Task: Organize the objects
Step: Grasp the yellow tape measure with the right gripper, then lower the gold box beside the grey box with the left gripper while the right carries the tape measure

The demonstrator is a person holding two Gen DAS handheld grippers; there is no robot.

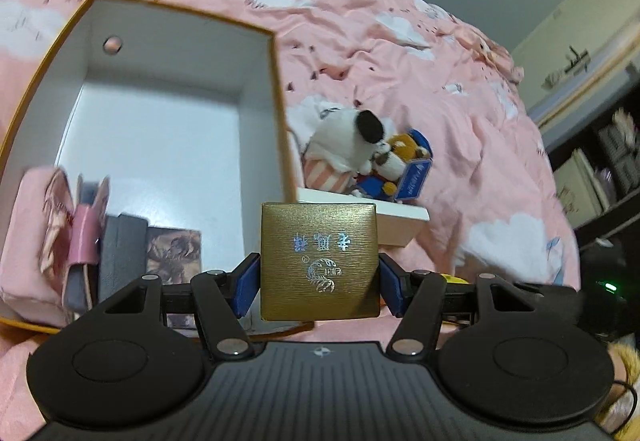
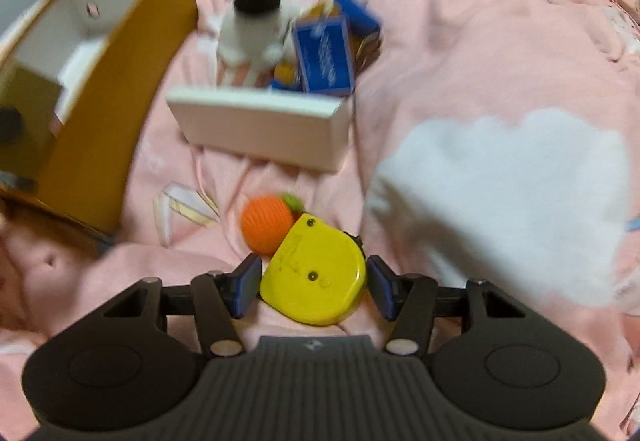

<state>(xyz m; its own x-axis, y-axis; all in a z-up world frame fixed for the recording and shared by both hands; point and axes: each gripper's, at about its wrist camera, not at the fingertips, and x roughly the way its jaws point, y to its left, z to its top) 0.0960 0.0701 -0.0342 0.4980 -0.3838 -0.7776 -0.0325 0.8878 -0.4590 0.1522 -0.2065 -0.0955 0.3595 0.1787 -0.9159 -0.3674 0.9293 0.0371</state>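
Observation:
My left gripper [image 1: 319,279] is shut on a gold square box [image 1: 319,261] with silver print, held above the near right corner of the big orange-rimmed box [image 1: 276,81]. That box holds a pink pouch [image 1: 32,225], a grey case [image 1: 120,253] and a picture card [image 1: 174,247] at its left end. My right gripper [image 2: 313,283] has its jaws on both sides of a yellow tape measure [image 2: 314,271] lying on the pink bedspread [image 2: 440,61]; the pads sit at its edges. An orange knitted ball [image 2: 266,223] touches the tape measure.
A white box [image 2: 260,129] lies on the bed beyond the ball. Behind it sit a white plush toy [image 2: 252,25], a blue box [image 2: 324,57] and small toys. The orange box [image 2: 108,113] stands at the left. Shelves [image 1: 600,169] stand off the bed's right.

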